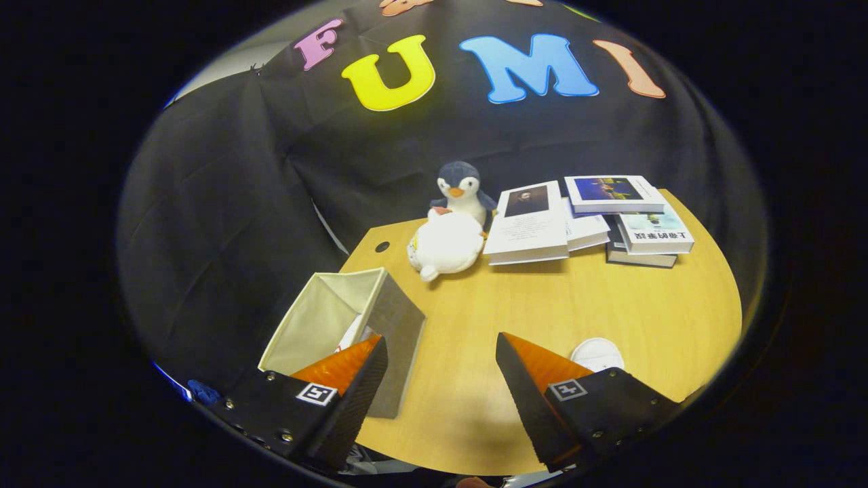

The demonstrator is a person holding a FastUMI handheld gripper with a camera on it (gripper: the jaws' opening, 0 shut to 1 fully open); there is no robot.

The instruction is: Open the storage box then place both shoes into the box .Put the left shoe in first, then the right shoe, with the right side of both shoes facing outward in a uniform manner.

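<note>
With the gripper [441, 390] fingers spread wide and holding nothing above the tabletop [576, 305], the open storage box [339, 325] sits just beyond the left finger, so I'd approach the next shoe squarely, heel-side grip, before lowering it in.

Grey storage box [390, 318] with cream lining, pale wood table [576, 305], white-and-navy plush penguin [460, 193]

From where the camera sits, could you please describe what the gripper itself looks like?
The gripper has two wedge-shaped fingers that taper towards their tips, with finely ribbed inner pads. Each sits on a black block fastened with small screws and bearing a square black-and-white marker tag. No cables can be seen. The fingers stand open.
</note>
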